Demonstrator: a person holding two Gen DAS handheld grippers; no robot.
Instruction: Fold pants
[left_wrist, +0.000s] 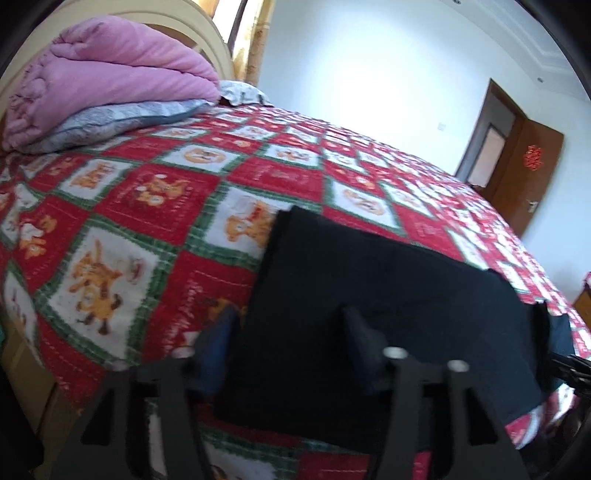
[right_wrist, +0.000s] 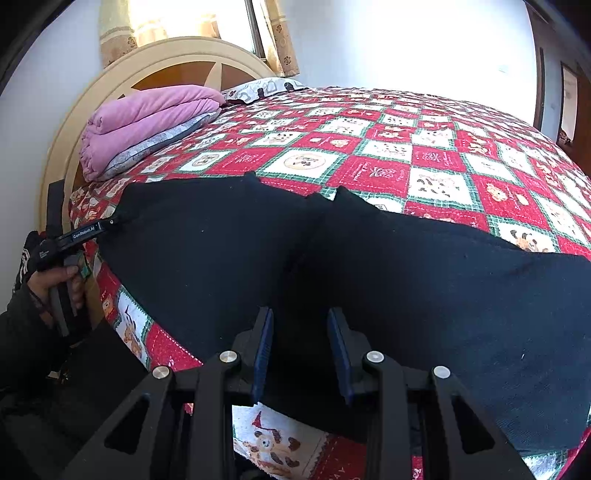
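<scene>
Black pants lie spread flat on the red checked bedcover near the bed's front edge. My left gripper straddles the pants' near left edge; its jaws stand wide and the pads do not press the cloth. In the right wrist view, the left gripper touches the pants' far left corner, held by a person's hand. My right gripper is shut on a bunched ridge of the pants that fills the gap between its blue pads.
A folded pink blanket rests on grey pillows at the cream headboard. A brown door stands open in the far wall. The bedcover stretches bare beyond the pants.
</scene>
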